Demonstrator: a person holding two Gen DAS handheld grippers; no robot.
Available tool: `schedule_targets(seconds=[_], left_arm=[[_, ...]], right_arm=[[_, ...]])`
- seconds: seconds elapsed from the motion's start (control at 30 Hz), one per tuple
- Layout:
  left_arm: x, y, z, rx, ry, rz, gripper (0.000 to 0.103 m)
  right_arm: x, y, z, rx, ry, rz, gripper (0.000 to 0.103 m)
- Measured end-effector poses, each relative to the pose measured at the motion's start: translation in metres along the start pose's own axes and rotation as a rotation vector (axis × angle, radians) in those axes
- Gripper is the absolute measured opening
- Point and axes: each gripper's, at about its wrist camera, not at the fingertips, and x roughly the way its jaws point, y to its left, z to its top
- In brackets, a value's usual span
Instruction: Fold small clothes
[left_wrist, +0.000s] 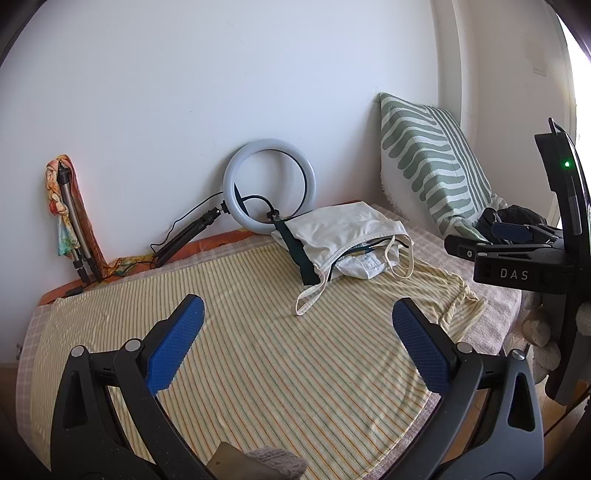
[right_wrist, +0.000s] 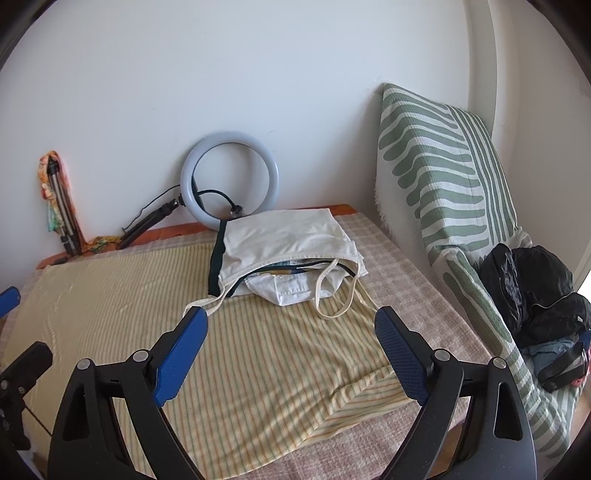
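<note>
A: Where is the garment?

B: A yellow striped shirt (right_wrist: 258, 354) lies spread flat on the bed (right_wrist: 424, 295), under a pile of white clothes (right_wrist: 288, 247).

A: And the grippers?

B: The left gripper (left_wrist: 299, 332) and right gripper (right_wrist: 291, 343) hover with fingers spread, holding nothing. The shirt looks light and floppy; pinch a corner or hem.

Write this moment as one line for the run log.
left tool: open, empty | right tool: open, empty | striped garment: spread flat, unfolded | white top: lying on far edge of striped garment
</note>
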Motion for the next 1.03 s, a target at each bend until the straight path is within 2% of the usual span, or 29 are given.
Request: schedule_targets(seconds=[1.03], left_arm=[[-0.002, 0.001, 0.000, 0.030, -0.029, 0.028, 0.103]], right_arm=[[0.011, 0.007, -0.007, 0.002, 0.031, 0.030, 0.092]])
